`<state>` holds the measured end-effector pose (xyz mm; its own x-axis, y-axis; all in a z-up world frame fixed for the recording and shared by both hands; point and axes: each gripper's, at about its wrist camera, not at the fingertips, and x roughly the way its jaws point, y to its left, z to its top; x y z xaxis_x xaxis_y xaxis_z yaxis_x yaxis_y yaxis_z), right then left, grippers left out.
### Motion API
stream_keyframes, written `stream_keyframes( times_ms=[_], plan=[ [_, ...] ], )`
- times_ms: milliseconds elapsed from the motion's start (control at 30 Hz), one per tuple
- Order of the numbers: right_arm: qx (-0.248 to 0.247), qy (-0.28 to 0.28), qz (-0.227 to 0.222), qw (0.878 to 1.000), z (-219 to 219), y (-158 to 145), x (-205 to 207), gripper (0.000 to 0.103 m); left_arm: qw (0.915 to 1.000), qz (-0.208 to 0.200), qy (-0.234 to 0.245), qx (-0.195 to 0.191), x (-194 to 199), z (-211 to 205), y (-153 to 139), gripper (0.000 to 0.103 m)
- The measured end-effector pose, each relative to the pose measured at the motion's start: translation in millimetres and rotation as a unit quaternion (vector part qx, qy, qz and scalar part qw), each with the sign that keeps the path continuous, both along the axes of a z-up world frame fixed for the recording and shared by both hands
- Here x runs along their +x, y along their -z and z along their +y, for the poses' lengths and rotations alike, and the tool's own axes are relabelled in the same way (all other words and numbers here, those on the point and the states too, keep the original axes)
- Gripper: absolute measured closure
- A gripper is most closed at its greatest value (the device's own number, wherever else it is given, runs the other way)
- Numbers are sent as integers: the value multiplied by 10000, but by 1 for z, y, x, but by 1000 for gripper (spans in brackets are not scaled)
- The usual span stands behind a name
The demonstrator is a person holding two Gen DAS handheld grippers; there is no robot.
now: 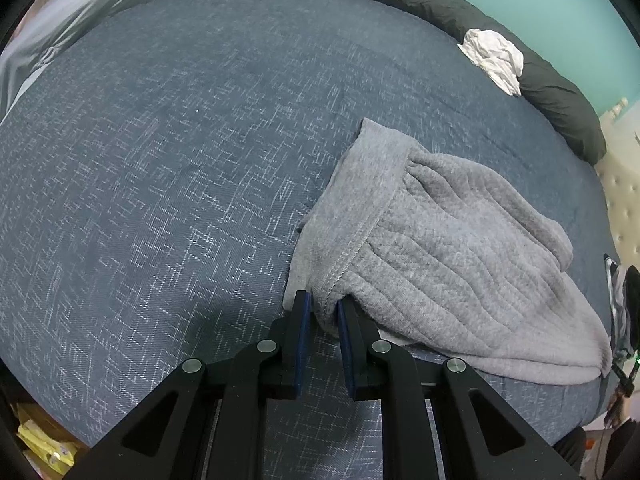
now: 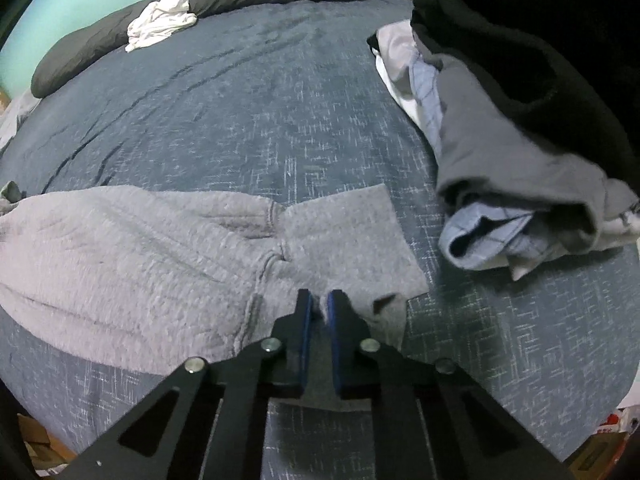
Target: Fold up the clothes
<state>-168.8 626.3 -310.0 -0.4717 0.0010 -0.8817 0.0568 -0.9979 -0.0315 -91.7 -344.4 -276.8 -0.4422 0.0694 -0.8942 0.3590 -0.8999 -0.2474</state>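
Both grippers pinch the grey fleece garment on the blue bedspread.

Left wrist view: the left gripper is clamped on a bunched fold at the near edge of the grey fleece garment, which lies on the blue bedspread. Right wrist view: the right gripper is closed on the garment's smooth near edge, with a pile of clothes to its right.

Fuzzy light-grey fleece garment with a smooth ribbed band, crumpled flat on the blue bedspread, lower right in left wrist view, left and centre in right wrist view.
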Motion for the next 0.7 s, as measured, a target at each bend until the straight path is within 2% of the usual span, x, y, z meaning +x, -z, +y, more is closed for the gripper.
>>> stream_keyframes(
  times_ms=[267,433,567,700],
  plan=[
    [106,-97,688,9975,-1,-44,11,97,10000,33,13,8,0,0,-2,87],
    [251,-167,1064,9939,-2,-70,3,98,10000,24,1,12,3,0,-2,87],
    [322,-140,999,9944,-3,-66,-16,98,10000,19,-12,9,2,1,-1,87],
    [409,-38,718,9966,-3,-45,-31,98,10000,-25,9,-30,-5,3,1,87]
  ],
)
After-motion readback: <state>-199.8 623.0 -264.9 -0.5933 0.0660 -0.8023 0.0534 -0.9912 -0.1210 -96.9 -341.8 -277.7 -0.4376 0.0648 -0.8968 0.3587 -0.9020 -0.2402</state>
